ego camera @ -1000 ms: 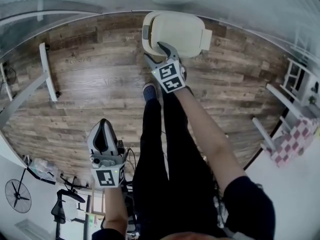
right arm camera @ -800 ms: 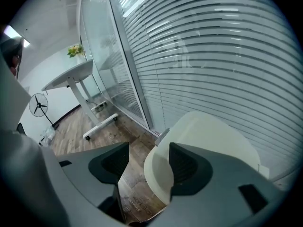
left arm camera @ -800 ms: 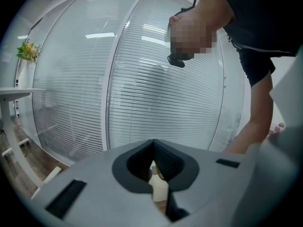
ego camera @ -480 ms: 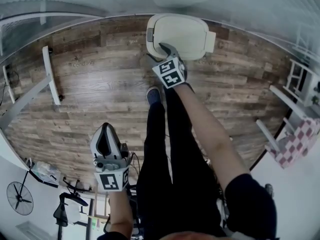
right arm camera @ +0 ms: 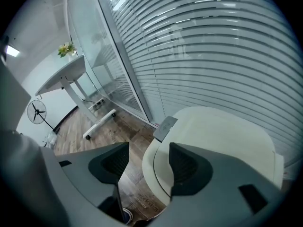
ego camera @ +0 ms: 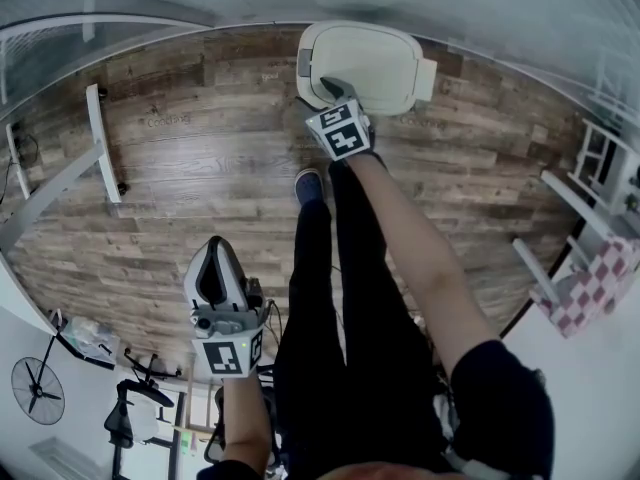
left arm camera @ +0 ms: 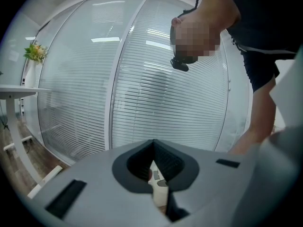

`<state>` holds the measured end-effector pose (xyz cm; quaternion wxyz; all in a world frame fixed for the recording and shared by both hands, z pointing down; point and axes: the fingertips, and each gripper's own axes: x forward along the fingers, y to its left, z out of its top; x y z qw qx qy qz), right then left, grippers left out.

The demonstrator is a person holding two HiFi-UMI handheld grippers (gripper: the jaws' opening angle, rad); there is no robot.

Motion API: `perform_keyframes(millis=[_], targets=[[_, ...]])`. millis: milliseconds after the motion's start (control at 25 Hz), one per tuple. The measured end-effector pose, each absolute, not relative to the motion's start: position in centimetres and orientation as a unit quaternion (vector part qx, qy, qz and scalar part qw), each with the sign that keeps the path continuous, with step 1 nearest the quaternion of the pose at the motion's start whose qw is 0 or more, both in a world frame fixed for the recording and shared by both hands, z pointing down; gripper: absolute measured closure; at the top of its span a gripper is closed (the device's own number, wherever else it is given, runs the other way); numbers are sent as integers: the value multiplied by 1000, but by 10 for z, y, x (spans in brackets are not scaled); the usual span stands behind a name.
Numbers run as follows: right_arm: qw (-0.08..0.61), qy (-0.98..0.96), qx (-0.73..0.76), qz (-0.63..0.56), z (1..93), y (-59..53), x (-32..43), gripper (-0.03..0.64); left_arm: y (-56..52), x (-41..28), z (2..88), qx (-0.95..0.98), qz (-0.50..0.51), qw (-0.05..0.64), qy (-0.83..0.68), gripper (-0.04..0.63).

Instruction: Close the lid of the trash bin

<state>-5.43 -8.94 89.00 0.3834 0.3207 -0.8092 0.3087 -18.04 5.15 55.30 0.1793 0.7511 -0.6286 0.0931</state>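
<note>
Wood floor [ego camera: 180, 168]; trash bin lid [ego camera: 375, 63] down; right gripper [ego camera: 336, 90] jaws apart at edge

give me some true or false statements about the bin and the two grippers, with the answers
1. The trash bin has its lid down. True.
2. The right hand-held gripper has its jaws shut. False: they stand apart, at the lid's edge.
3. The left hand-held gripper touches the bin. False: it is held well away from it, over the wooden floor.
4. The left hand-held gripper's jaws are together. True.
</note>
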Motion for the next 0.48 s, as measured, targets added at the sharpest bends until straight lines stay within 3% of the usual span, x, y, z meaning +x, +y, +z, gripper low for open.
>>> perform_keyframes(millis=[480], targets=[[393, -794, 341, 316, 900, -90, -60, 380, 51, -194, 557, 745, 98, 185, -633, 589]])
